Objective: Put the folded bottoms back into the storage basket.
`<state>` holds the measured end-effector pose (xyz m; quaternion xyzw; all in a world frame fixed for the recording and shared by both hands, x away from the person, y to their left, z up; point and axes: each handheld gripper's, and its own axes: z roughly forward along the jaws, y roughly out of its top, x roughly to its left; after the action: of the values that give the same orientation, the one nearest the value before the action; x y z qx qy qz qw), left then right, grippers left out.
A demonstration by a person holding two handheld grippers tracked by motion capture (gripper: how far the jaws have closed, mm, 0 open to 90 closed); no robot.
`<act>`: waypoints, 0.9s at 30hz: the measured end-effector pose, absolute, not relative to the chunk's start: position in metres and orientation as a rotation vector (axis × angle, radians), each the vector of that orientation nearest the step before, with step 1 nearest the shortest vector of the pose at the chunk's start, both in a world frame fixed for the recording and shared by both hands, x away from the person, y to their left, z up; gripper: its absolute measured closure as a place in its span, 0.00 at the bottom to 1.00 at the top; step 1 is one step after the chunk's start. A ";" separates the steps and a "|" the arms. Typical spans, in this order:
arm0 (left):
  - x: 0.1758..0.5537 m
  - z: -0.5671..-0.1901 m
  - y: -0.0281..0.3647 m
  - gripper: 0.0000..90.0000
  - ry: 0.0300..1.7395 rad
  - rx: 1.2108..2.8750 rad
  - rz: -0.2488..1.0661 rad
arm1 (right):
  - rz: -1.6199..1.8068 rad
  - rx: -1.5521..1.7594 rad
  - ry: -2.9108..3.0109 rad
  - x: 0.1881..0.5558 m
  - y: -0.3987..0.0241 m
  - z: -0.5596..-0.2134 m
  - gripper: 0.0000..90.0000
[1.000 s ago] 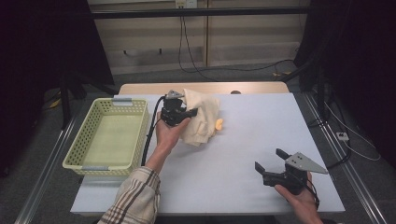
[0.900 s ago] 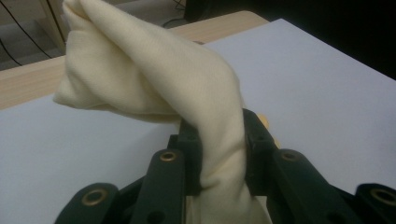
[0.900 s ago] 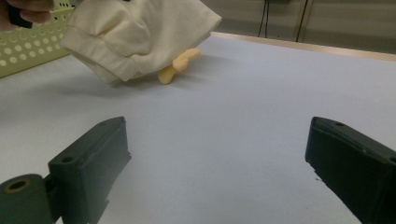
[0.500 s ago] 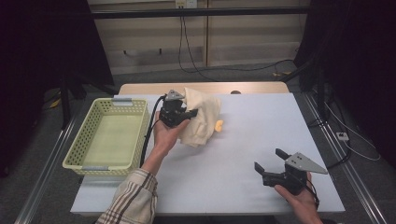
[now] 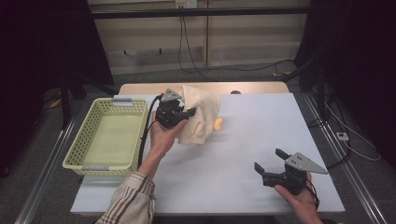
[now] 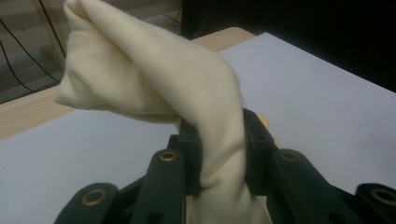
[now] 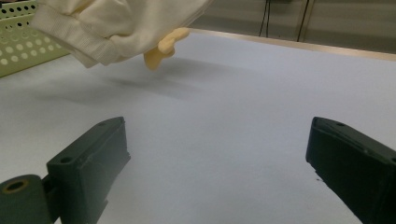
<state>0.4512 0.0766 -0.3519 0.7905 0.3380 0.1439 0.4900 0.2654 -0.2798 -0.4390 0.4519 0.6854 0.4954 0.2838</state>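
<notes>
In the high view, the left gripper [image 5: 181, 113] is at the far left part of the white counter [image 5: 243, 154], and its jaws are closed on a cream-coloured soft fabric garment [image 5: 198, 116]. The garment hangs from the jaws, just to the right of the pale green perforated plastic basket [image 5: 88, 140], with a small yellow part [image 5: 218, 123] showing at its right edge. The right gripper [image 5: 273, 164] is near the front right corner of the counter, well apart from the garment, with its jaws spread and nothing between them.

In the left gripper view, the two black jaws press a twisted strand of the cream garment [image 6: 154, 79] from both sides, and the rest of the cloth rises above them over the counter [image 6: 317, 88].

In the right gripper view, the jaws stand wide open over the bare counter [image 7: 233, 107]. The garment [image 7: 116, 23] hangs at the top left above the surface, with the yellow part [image 7: 163, 46] below it and the basket [image 7: 21, 37] behind.
</notes>
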 end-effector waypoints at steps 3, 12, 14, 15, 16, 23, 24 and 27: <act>0.449 -0.350 0.079 0.82 0.822 1.910 0.351 | 1.326 1.209 1.834 0.265 -0.280 -0.439 0.06; 0.439 -0.343 0.094 0.82 0.827 1.889 0.361 | 1.328 1.206 1.836 0.265 -0.279 -0.439 0.06; 0.437 -0.342 0.096 0.82 0.823 1.887 0.364 | 1.328 1.206 1.836 0.265 -0.279 -0.439 0.05; 0.437 -0.342 0.096 0.82 0.823 1.887 0.364 | 1.328 1.206 1.836 0.265 -0.279 -0.439 0.05; 0.435 -0.340 0.098 0.82 0.821 1.890 0.373 | 1.328 1.207 1.835 0.265 -0.280 -0.439 0.05; 0.431 -0.336 0.107 0.82 0.819 1.873 0.370 | 1.328 1.203 1.833 0.266 -0.280 -0.439 0.05; 0.429 -0.335 0.110 0.82 0.824 1.854 0.362 | 1.328 1.202 1.834 0.266 -0.280 -0.439 0.05; 0.427 -0.331 0.113 0.82 0.827 1.843 0.377 | 1.328 1.203 1.834 0.266 -0.279 -0.439 0.05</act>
<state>0.4270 0.1131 -0.3313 0.7677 0.3444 0.1569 0.5171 0.2656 -0.2795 -0.4388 0.4497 0.6857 0.4965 0.2848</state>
